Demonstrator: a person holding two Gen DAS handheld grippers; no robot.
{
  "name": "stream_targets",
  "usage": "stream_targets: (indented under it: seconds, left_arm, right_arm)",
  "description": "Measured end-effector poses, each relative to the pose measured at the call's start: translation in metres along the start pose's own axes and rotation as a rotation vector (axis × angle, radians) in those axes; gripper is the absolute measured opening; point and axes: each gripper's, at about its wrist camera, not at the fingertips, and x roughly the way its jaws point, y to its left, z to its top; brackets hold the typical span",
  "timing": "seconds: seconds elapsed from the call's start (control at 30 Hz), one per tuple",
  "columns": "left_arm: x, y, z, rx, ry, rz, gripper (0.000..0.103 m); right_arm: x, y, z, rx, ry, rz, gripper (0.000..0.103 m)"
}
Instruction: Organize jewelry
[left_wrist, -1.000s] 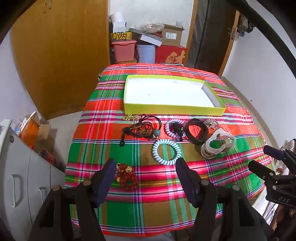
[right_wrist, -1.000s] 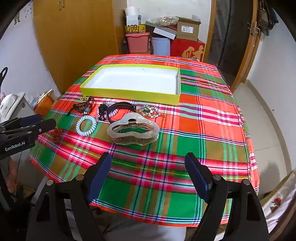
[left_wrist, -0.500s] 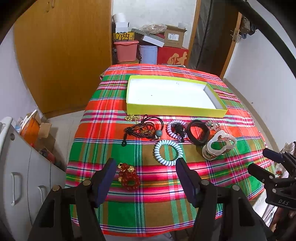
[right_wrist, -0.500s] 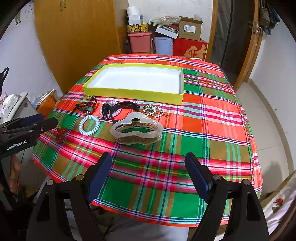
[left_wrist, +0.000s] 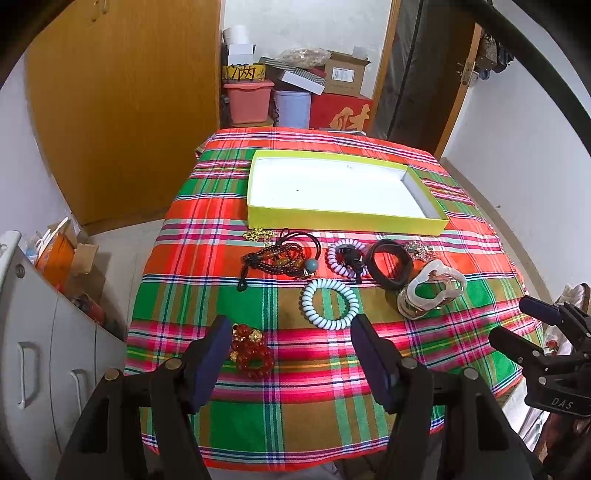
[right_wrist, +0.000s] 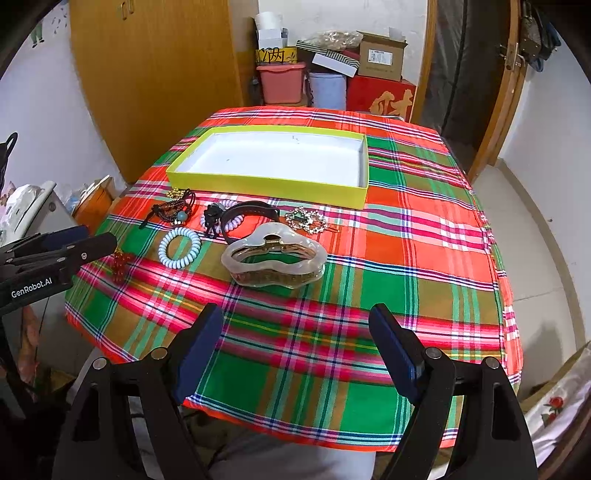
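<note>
**A:** Both claws up over the near edge of the table (right_wrist: 424, 258), nothing taken yet. Left claw (left_wrist: 288, 354) has its fingers spread wide, empty. Right claw (right_wrist: 295, 347) the same, wide apart and holding nothing.

**B:** And the jewelry's all out on the plaid cloth, in front of the yellow-green tray (right_wrist: 266, 182), which has nothing in it.

**A:** The red bead bracelet (left_wrist: 251, 350) sits just beside the left claw's left finger, nearest of the lot. I'd say that's the opener.

**B:** Agreed. It needs shifting left to centre on it, then straight down, one finger either side of the cluster. Beads roll, so close slowly.

**A:** For the right claw, the big translucent hair clip (right_wrist: 275, 260) lies dead ahead. Pinch across its narrow waist, I'd judge, not the long way.

**B:** The white coil hair tie (left_wrist: 330, 303) lies apart and looks easy. The dark bead necklace (left_wrist: 277, 258), purple coil tie (left_wrist: 345, 256) and black band (left_wrist: 391, 264) crowd together, some touching.

**A:** Take those last, one at a time, or a cord may drag its neighbour. The rhinestone brooch (right_wrist: 306, 220) lies flat, so come low.
</note>
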Motion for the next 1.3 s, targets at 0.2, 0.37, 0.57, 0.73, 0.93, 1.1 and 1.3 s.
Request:
stream_targets:
  seconds: [0.2,0.37,0.57,0.73,0.93,1.1,1.3]
  left_arm:
    - [0.0024,0.003,-0.0008,-0.013,0.01,0.007,0.066]
    - [0.0028,0.0028,-0.0018,-0.012,0.012,0.001,0.066]
    - [0.0024,0.003,-0.0021,-0.014,0.013,0.001,0.066]
    - [0.0021,0.0037,-0.0024,-0.016,0.013,0.0,0.066]
    - [0.0025,0.0045,-0.0021,-0.022,0.013,-0.001,0.066]
    - [0.0039,0.0047,-0.0027,-0.03,0.016,-0.005,0.066]
    - [0.0061,0.0058,-0.0026,-0.037,0.019,-0.005,0.066]
  right_arm:
    - [-0.0007,0.0002,0.0001,-0.004,0.001,0.0,0.081]
    - [-0.0006,0.0013,0.0001,-0.006,0.006,0.001,0.081]
    - [-0.0006,0.0016,0.0007,-0.009,0.006,0.0,0.081]
    - [-0.0011,0.0021,0.0007,-0.012,0.006,0.0,0.081]
    - [-0.0006,0.0026,0.0016,-0.013,0.009,0.001,0.081]
    - [-0.0003,0.0026,0.0015,-0.014,0.009,0.001,0.081]
    - [0.0009,0.0021,0.0024,-0.013,0.011,0.003,0.081]
